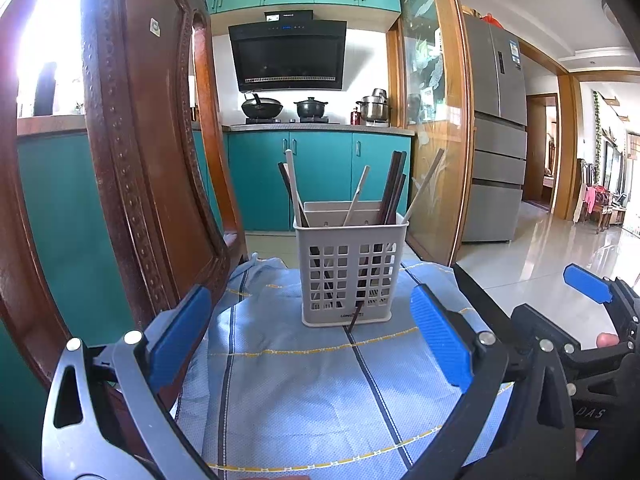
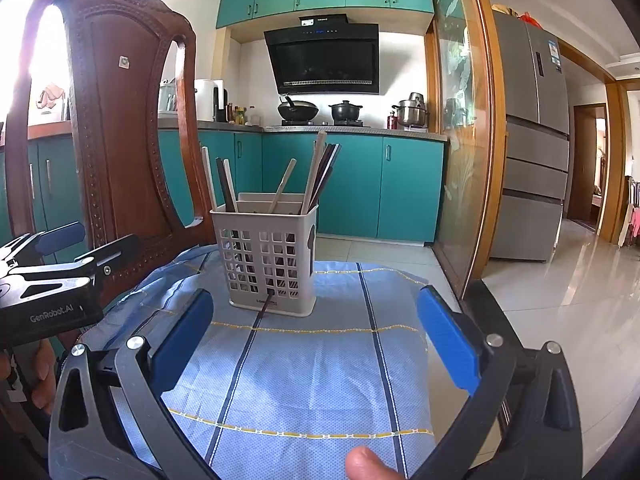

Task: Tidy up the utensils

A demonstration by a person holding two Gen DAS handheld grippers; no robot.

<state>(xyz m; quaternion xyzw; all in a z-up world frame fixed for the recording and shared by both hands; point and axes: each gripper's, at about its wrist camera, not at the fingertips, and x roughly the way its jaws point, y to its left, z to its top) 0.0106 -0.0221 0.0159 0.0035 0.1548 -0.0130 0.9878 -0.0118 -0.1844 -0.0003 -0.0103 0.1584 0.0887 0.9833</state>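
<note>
1. Two grippers, both empty. Left gripper [image 1: 310, 340] has its jaws spread wide with nothing between the pads; right gripper [image 2: 316, 338] is the same, wide open and holding nothing. Both hang back from the basket [image 1: 349, 276], pointed at it.
2. The basket stands upright near the far edge of the blue cloth [image 1: 312, 392], roughly centred between the two grippers. Likely parked there so either side can reach it.
3. The chopsticks [image 1: 394, 188] stand in the basket and lean outward in several directions, light and dark ones mixed. One dark stick [image 1: 355, 318] pokes out through the front grid at the base, its tip on the cloth. Judgement: that's the stray to fix, or sorting is mostly done.
4. Edges: the cloth's far edge is just behind the basket, with open floor beyond. A push forward could tip it off, so approach from the sides or top.
5. The chair back [image 2: 116, 120] crowds the left side, close to the left gripper. Little swing room there.
6. The right side is open, with only the glass door [image 2: 460, 140] further off. Near cloth between grippers and basket is free for a straight approach.
7. In the right wrist view the left gripper body sits beside the chair, well apart from the basket.
</note>
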